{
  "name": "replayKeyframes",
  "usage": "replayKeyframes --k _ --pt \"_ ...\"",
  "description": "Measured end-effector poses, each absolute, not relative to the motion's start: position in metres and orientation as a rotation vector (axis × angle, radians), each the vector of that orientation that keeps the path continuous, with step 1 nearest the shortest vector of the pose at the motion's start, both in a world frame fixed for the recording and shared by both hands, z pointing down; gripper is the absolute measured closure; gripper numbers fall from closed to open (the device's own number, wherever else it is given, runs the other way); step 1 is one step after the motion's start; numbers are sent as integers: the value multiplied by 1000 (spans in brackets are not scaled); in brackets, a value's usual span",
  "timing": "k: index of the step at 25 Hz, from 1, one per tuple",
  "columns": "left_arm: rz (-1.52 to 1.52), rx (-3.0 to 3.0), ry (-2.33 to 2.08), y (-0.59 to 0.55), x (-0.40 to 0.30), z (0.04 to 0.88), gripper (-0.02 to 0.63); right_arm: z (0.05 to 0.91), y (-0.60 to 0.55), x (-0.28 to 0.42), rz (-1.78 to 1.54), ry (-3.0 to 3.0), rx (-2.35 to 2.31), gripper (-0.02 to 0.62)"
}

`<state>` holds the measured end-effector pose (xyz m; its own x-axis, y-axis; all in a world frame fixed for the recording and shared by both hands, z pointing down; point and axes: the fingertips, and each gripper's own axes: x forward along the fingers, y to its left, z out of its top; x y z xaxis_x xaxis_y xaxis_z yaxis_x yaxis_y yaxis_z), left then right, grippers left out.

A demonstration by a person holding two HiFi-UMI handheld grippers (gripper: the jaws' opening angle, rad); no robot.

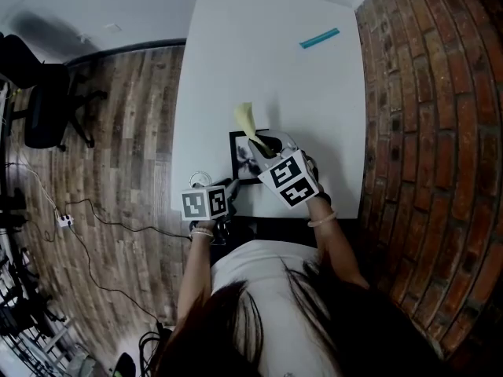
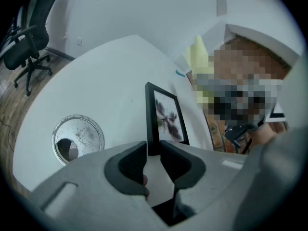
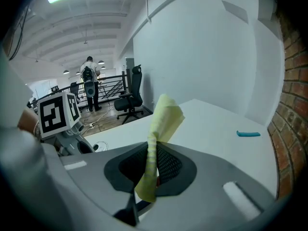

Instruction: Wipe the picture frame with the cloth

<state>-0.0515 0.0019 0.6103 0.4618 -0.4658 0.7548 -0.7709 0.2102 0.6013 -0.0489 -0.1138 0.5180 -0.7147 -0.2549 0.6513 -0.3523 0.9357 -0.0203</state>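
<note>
A black picture frame (image 1: 245, 163) with a dark flower print (image 2: 168, 117) stands tilted near the front edge of the white table (image 1: 267, 61). My left gripper (image 2: 153, 150) is shut on the frame's near left edge, and its marker cube shows low in the head view beside the left gripper (image 1: 233, 186). My right gripper (image 3: 153, 165) is shut on a yellow cloth (image 3: 166, 117), which sticks up past the jaws. In the head view the right gripper (image 1: 264, 147) hangs over the frame's top right, with the cloth (image 1: 245, 118) pointing away over the table.
A round metal lid (image 2: 78, 137) lies on the table left of the frame. A teal strip (image 1: 320, 38) lies at the far right. A brick wall (image 1: 424, 132) borders the table's right side. A black office chair (image 1: 47, 104) stands on the wood floor at left.
</note>
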Motion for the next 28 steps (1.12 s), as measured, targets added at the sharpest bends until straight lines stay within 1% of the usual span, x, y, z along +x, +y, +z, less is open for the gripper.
replayKeyframes --k 9,28 --pt "297 1406 -1125 1 -53 612 503 527 -115 -62 211 -2398 387 561" --pt "326 1405 -1088 0 -53 612 506 556 -113 -86 322 -2350 312 561"
